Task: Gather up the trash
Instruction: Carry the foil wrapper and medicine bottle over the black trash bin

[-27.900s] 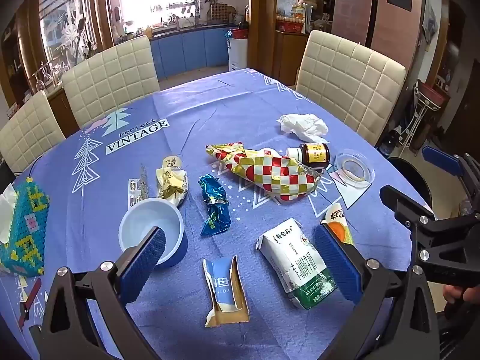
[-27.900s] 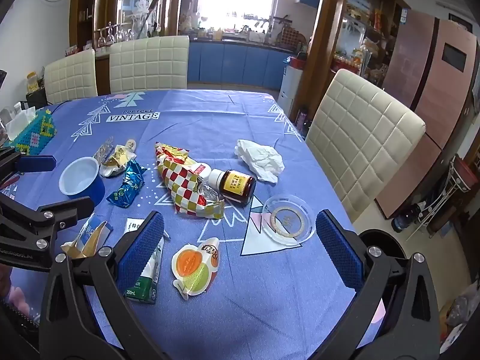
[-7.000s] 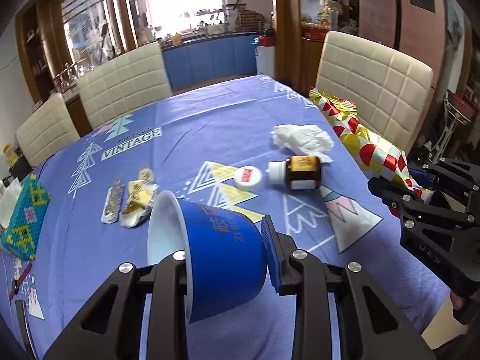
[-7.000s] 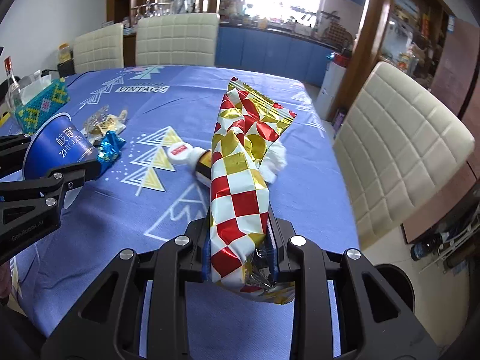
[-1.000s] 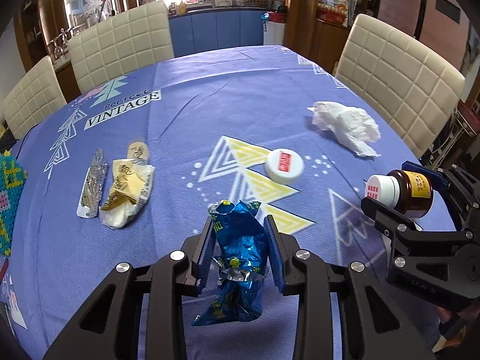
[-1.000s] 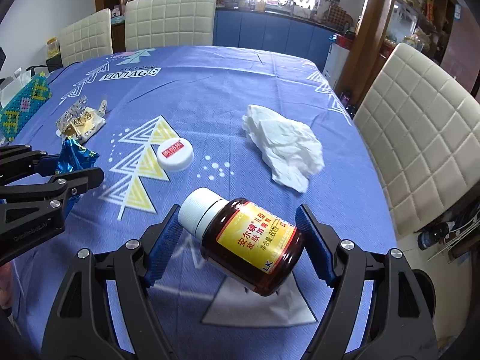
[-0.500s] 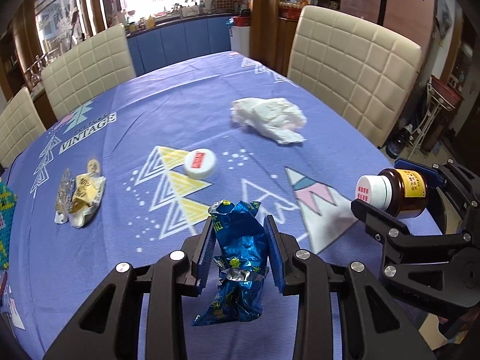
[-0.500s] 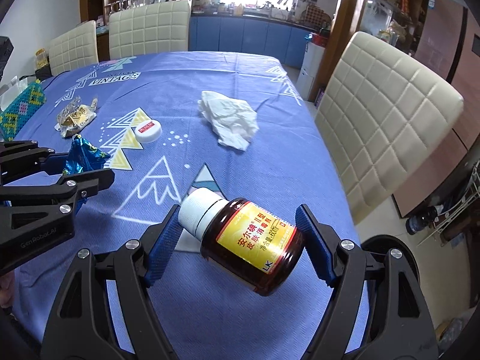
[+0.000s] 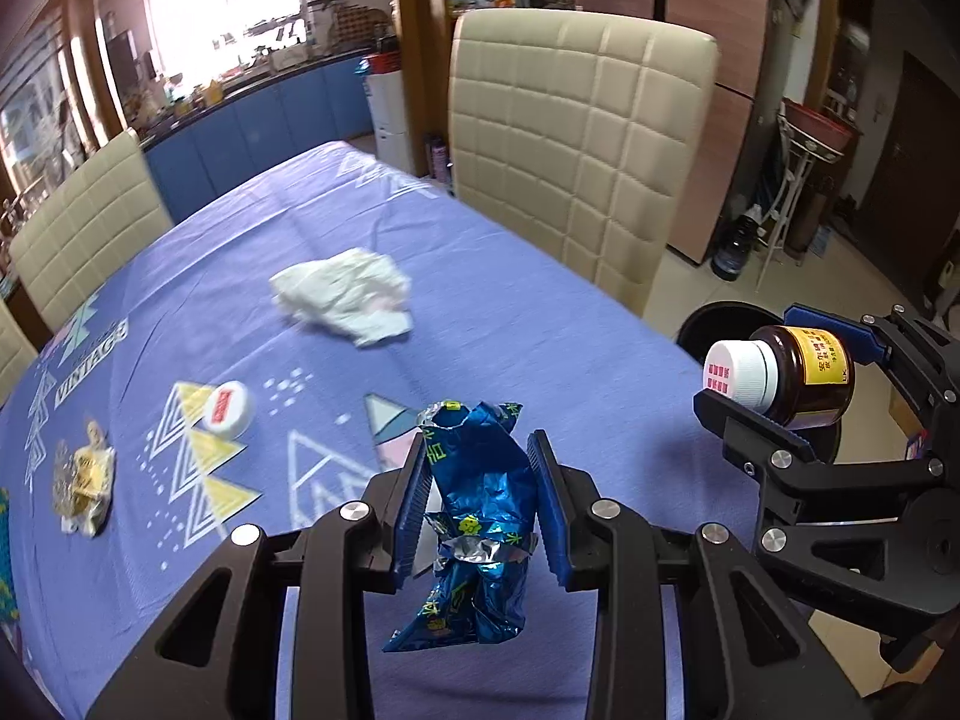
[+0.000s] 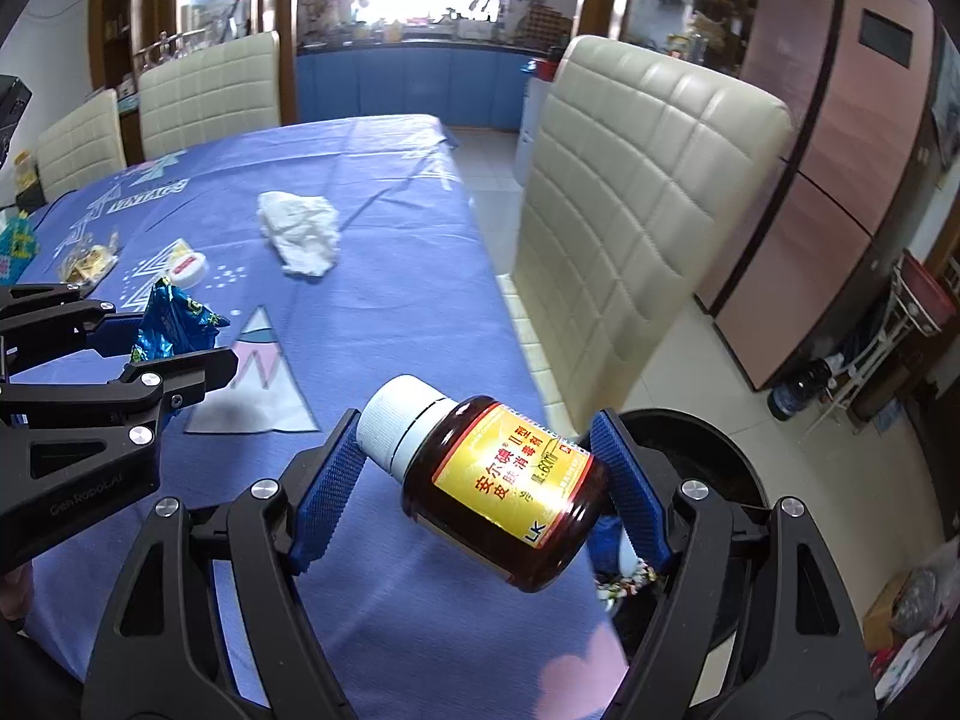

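I've got the bottle (image 10: 504,489) clamped crosswise in my right gripper (image 10: 480,489), pads squeezing cap end on one side and base on the other. Its long axis runs jaw to jaw, tilted: white cap up toward the left pad, brown base lower by the right pad, yellow label facing the camera. In the left wrist view the same bottle (image 9: 780,375) sits out at the right, cap pointing left, off the table's edge.

Directly behind and below the bottle is the black bin (image 10: 708,456), on the floor just beside the table corner; some trash shows inside it under the right pad. In the left view only part of the bin (image 9: 714,327) rim peeks out behind the cap.

My left gripper (image 9: 480,495) is clenched on the blue wrapper (image 9: 477,510). The wrapper stands roughly upright between the pads, crumpled open top poking above them, twisted tail hanging below. From the right view the wrapper (image 10: 174,324) sticks up out of the left gripper (image 10: 156,339), over the table.

Left on the table (image 9: 510,312), blue-purple cloth: a tissue (image 9: 345,297) wad near the middle, a white cap (image 9: 227,416) lying flat closer in, well apart from the tissue, and a yellowish packet (image 9: 84,483) near the left edge. A cream chair (image 9: 576,138) stands at the table's far side, just by the bin.
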